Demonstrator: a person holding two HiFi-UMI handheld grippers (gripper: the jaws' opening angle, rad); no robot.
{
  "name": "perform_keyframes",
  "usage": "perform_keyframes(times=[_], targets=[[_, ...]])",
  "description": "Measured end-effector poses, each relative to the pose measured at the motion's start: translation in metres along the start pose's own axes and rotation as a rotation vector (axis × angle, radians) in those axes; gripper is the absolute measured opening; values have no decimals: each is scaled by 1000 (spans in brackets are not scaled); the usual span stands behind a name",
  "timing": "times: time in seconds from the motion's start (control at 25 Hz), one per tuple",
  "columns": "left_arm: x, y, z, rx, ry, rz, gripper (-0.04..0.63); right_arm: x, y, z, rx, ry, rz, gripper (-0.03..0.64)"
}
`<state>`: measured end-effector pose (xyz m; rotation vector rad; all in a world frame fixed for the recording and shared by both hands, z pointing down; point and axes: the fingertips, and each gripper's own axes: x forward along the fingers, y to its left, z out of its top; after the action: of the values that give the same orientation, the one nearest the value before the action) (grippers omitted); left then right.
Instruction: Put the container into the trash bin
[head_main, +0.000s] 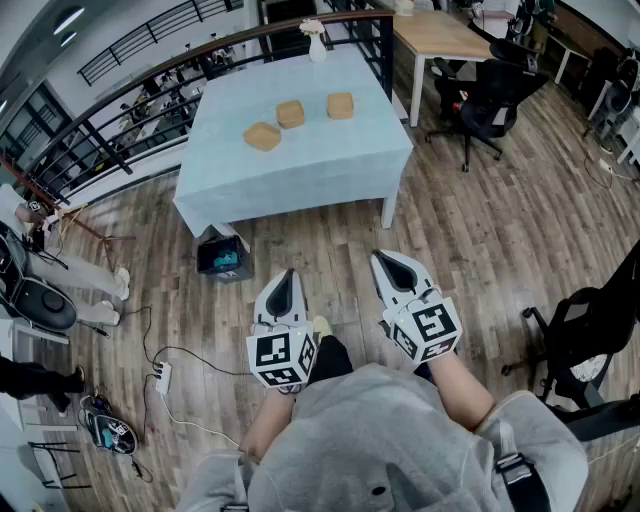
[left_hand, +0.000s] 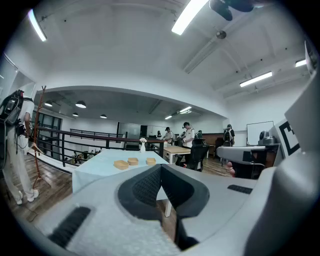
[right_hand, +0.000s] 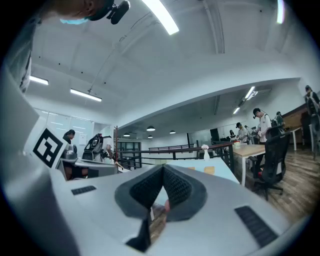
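Left gripper and right gripper, both closed and empty.
Each has its jaws pressed together on nothing, over the wood floor and well short of the table. Three tan containers (in a loose row) lie on the table; the trash bin stands beside the table's near left corner.

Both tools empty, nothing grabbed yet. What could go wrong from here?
1. Three look-alike containers sit on the table; the wrong one may get picked.
2. The left tool and right tool are shut; reaching in without opening would likely shove a container rather than grip it.
3. The trash bin sits low on the floor at the table's corner; a drop from height may miss.
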<state>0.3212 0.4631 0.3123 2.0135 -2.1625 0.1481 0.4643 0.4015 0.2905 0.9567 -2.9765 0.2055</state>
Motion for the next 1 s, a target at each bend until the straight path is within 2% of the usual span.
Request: perform_keyframes(times=[0.16, 0.36, 0.6, 1.0], targets=[[18, 1, 21, 26, -68, 9, 18, 7, -27, 18, -54, -49, -17, 25], [19, 8, 30, 35, -85, 11, 18, 11, -40, 23, -51, -51, -35, 25], [24, 16, 25, 29, -64, 6, 18, 17, -54, 21, -15, -35, -56, 26], [43, 29, 17, 31, -32, -7, 18, 31, -65, 13, -51, -12, -118, 26]])
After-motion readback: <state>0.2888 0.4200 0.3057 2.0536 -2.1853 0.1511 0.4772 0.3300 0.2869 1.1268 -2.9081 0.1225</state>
